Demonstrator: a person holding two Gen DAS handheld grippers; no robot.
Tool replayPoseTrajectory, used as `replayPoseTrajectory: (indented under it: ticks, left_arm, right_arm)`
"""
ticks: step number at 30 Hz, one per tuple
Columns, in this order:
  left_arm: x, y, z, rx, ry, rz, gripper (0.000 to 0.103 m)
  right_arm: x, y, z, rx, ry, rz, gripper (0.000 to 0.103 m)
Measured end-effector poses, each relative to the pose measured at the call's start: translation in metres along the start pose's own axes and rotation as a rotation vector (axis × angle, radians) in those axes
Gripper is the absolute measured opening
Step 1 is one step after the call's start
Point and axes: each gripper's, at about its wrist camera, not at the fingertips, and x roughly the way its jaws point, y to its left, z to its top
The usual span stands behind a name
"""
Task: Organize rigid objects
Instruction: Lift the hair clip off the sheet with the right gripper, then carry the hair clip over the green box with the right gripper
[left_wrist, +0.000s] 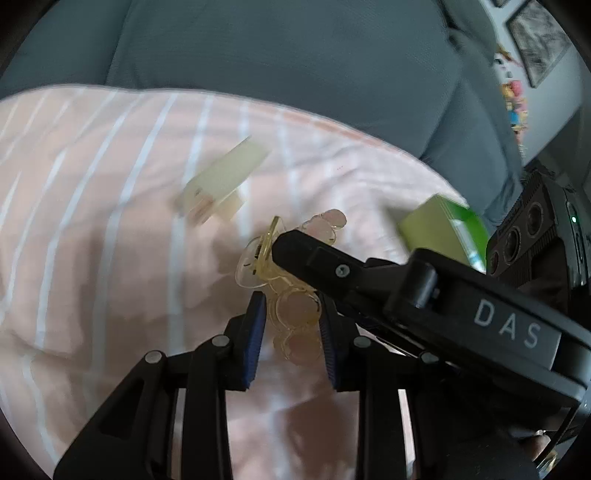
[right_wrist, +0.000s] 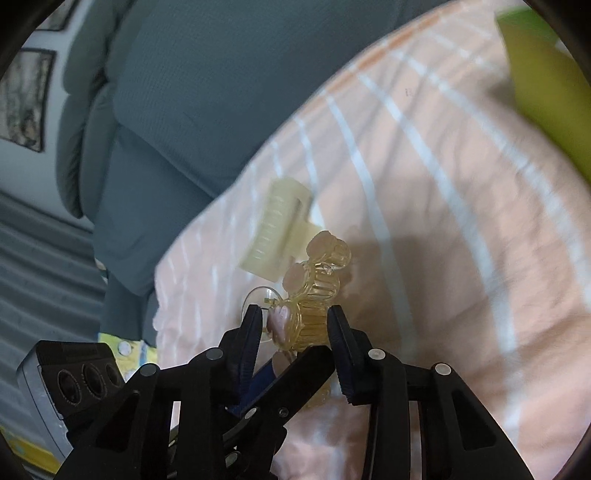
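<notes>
Gripping amber hair clip (left_wrist: 295, 314) | left claw (left_wrist: 291, 321) clamped | right claw (right_wrist: 295, 328) clamped

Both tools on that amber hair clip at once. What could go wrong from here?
1. The left tool and right tool both clamp the translucent amber hair clip; pulling apart or twisting might snap it.
2. If one lets go, the clip could pivot in the other's pads and drop onto the striped bedding.
3. The pale clip lies close behind; a swing might knock it.
</notes>
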Motion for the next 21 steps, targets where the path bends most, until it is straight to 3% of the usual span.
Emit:
replayPoseTrajectory:
  ticks: [8,21]
  left_arm:
    - [-0.025,-0.045,-0.002,0.125,-0.125,-0.026,0.025]
    - [-0.039,-0.107,-0.004,0.269,-0.213,-0.16,0.025]
  right_arm:
    - [-0.055,0.016,-0.001,-0.074,-0.168,-0.015,0.04]
    - [-0.134,0.009,-0.005,-0.065,-0.396,-0.036,0.04]
